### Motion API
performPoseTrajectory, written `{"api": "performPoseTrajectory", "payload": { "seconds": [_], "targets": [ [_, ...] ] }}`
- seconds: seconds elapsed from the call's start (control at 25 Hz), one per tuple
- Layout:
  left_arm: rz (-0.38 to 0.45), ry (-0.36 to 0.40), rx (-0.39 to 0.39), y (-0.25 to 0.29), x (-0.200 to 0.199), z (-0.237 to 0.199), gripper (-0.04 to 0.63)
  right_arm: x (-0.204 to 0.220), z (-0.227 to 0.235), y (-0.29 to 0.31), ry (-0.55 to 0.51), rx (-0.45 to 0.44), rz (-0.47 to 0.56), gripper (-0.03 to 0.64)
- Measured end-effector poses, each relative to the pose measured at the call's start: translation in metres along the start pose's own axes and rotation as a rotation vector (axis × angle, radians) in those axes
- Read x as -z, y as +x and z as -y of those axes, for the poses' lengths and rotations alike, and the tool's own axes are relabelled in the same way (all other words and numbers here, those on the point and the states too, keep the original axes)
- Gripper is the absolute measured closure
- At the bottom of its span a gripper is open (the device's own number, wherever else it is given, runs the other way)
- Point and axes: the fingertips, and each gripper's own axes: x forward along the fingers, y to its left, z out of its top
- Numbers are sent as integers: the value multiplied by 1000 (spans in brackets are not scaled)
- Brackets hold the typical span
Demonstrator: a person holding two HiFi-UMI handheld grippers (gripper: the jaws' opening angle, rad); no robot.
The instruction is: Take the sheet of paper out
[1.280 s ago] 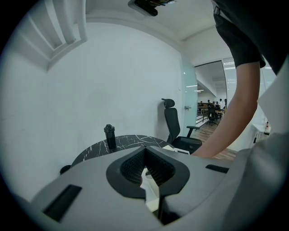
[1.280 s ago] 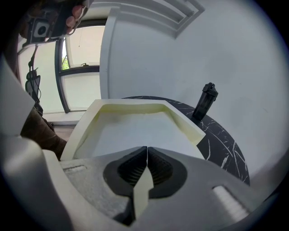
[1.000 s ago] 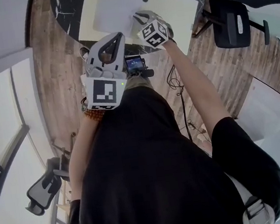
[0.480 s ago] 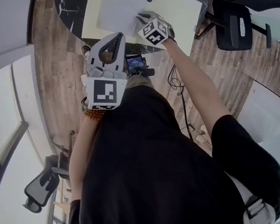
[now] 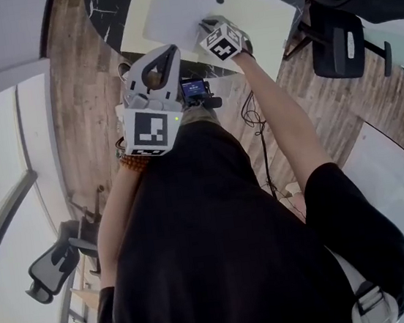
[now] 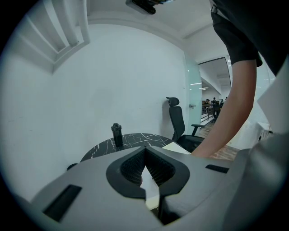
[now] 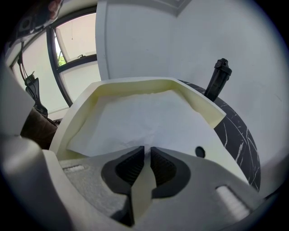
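Only in right gripper view: right gripper point(image 7: 145, 150) tight on sheet of paper point(image 7: 144, 118); left gripper point(image 6: 145, 152) closed, empty; poses unchanged.

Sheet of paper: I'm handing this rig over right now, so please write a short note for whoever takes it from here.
Right gripper: jaws closed on the near edge of the sheet of paper.
Left gripper: shut, empty, held up near the body and touching nothing.
The sheet lies in the open cream folder on the black table. A dark bottle stands beyond the folder.
Done: the sheet is gripped.
Left: the sheet is not yet out. Draw it toward you, clear of the folder. If the folder slides along, the left gripper could probably hold it down.
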Motion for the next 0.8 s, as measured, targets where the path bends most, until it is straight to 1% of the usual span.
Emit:
{"api": "performPoseTrajectory", "payload": {
  "seconds": [0.36, 0.8],
  "targets": [
    [5, -1, -9, -1, 0, 0, 592, 1, -2, 2, -6, 14, -11, 581],
    [13, 2, -11, 3, -6, 2, 592, 2, -3, 2, -9, -2, -13, 588]
  ]
}}
